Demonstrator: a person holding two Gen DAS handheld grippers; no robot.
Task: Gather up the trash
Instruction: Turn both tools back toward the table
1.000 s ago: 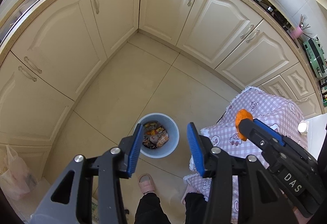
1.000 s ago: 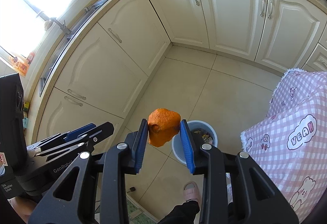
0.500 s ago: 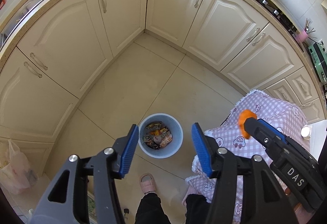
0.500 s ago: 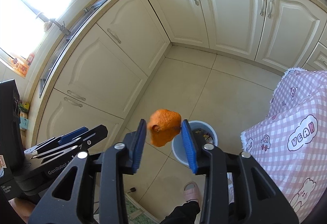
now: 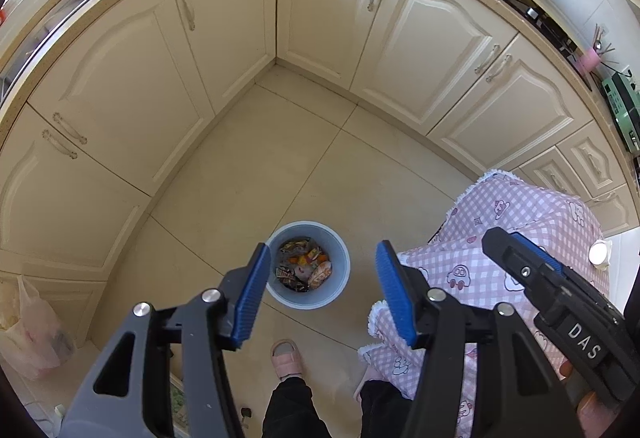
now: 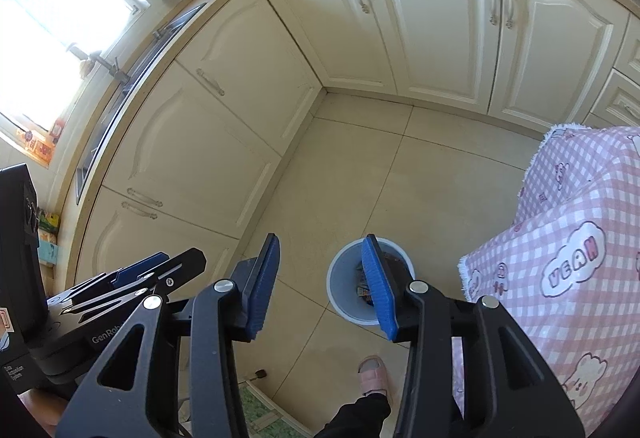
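Currently we hold both the left claw and right claw released and empty above the trash bin, where the trash lies; descending carelessly could tip it.

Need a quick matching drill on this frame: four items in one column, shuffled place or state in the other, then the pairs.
Items:
1. light blue round plastic trash bin
2. pink checked cloth cover
3. right gripper
4. pink slipper

Places or states:
A. open, nothing between its blue pads
B. on the person's foot, on the tile floor
C. on the floor, holding wrappers
D. draped over furniture right of the bin

Pairs: 1-C, 2-D, 3-A, 4-B
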